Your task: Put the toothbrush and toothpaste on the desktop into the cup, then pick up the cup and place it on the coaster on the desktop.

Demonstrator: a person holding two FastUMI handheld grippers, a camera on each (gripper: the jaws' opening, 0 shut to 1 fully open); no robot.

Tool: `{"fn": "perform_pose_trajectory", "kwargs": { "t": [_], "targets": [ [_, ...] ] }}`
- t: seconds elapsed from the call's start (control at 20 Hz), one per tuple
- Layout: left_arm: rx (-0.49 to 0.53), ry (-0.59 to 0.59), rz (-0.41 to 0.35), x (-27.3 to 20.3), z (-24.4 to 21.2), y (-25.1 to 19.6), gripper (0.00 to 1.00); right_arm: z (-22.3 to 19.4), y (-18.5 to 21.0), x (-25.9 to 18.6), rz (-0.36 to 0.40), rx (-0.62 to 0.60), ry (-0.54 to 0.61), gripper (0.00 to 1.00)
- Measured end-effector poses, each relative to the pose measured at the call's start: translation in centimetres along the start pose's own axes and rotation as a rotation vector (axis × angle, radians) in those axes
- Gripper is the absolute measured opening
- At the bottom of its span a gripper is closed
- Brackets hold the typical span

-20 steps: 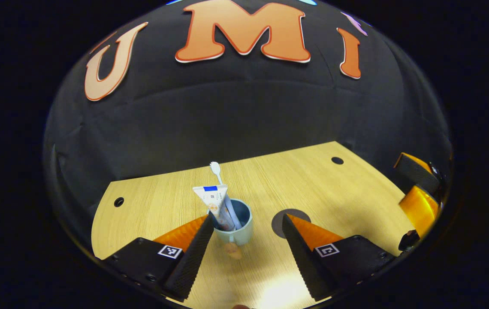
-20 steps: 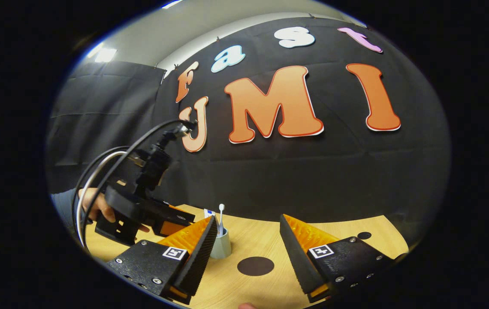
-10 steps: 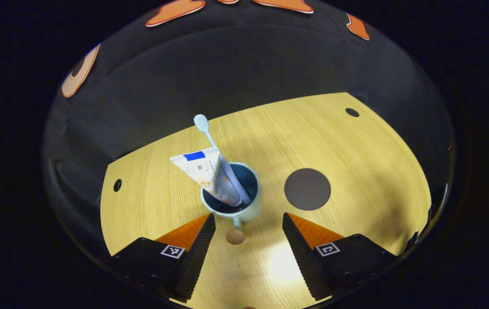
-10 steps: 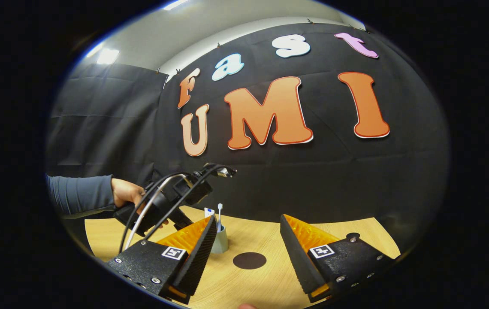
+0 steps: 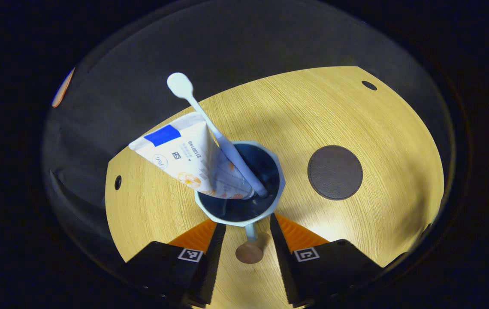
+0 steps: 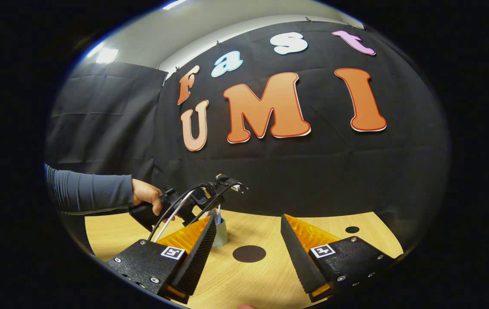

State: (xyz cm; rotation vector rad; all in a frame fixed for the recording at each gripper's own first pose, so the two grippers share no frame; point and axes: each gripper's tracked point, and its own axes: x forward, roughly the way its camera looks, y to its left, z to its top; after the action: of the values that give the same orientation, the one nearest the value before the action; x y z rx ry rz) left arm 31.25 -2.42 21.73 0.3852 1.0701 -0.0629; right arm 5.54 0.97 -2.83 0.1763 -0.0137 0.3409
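In the left gripper view, the left gripper (image 5: 246, 240) stood with jaws parted astride the cup (image 5: 239, 183) handle, not yet pinching; toothbrush (image 5: 214, 128) and toothpaste (image 5: 191, 161) leaned inside, the coaster (image 5: 335, 172) just right. Squeezing squarely would prevent tipping. In the right gripper view, the right gripper (image 6: 248, 253) hung wide open above the wooden desktop (image 6: 249, 281).

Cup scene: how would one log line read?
left tool: open, straddling cup handle | toothbrush, toothpaste: in cup | coaster: bare | right tool: open

Wood-grain table (image 5: 356, 116), small round holes: one upper right (image 5: 369, 85), one left edge (image 5: 118, 182). Ceiling light (image 6: 106, 54) upper left, right gripper view.
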Motion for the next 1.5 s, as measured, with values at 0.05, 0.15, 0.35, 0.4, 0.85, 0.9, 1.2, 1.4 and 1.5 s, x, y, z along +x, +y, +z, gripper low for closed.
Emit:
{"fn": "perform_pose_trajectory", "kwargs": {
  "t": [0.05, 0.15, 0.35, 0.4, 0.85, 0.9, 1.2, 1.4, 1.5],
  "targets": [
    [-0.002, 0.008, -0.004, -0.3, 0.9, 0.0, 0.51, -0.1, 0.2, -0.1, 0.005, -0.001, 0.0, 0.91],
    [-0.008, 0.001, -0.008, -1.2, 3.4, -0.3, 0.33, -0.1, 0.4, -0.1, 0.007, -0.011, -0.002, 0.91],
    [-0.042, -0.032, -0.042, -2.5, 8.9, -0.4, 0.31, -0.3, 0.1, -0.6, -0.014, -0.027, 0.006, 0.91],
    [-0.061, -0.052, -0.046, -3.5, 9.9, 0.5, 0.23, -0.2, 0.0, -0.7, -0.021, -0.032, 0.007, 0.92],
    [-0.158, -0.123, -0.14, -4.7, 12.9, 3.4, 0.2, 0.6, -1.5, -2.1, -0.077, -0.01, -0.003, 0.91],
    [-0.161, -0.132, -0.148, -4.8, 13.0, 3.3, 0.19, 0.6, -1.7, -2.3, -0.083, -0.007, -0.005, 0.91],
    [-0.128, -0.16, -0.202, -5.5, 13.3, 3.1, 0.19, 1.0, -2.8, -3.1, -0.115, 0.011, -0.012, 0.91],
    [-0.083, -0.148, -0.219, -5.2, 13.1, 2.0, 0.2, 0.7, -3.7, -3.7, -0.139, 0.009, -0.01, 0.91],
    [-0.075, -0.128, -0.212, -5.6, 13.3, 2.6, 0.2, 0.3, -4.1, -4.1, -0.151, 0.02, -0.001, 0.91]
  ]
}}
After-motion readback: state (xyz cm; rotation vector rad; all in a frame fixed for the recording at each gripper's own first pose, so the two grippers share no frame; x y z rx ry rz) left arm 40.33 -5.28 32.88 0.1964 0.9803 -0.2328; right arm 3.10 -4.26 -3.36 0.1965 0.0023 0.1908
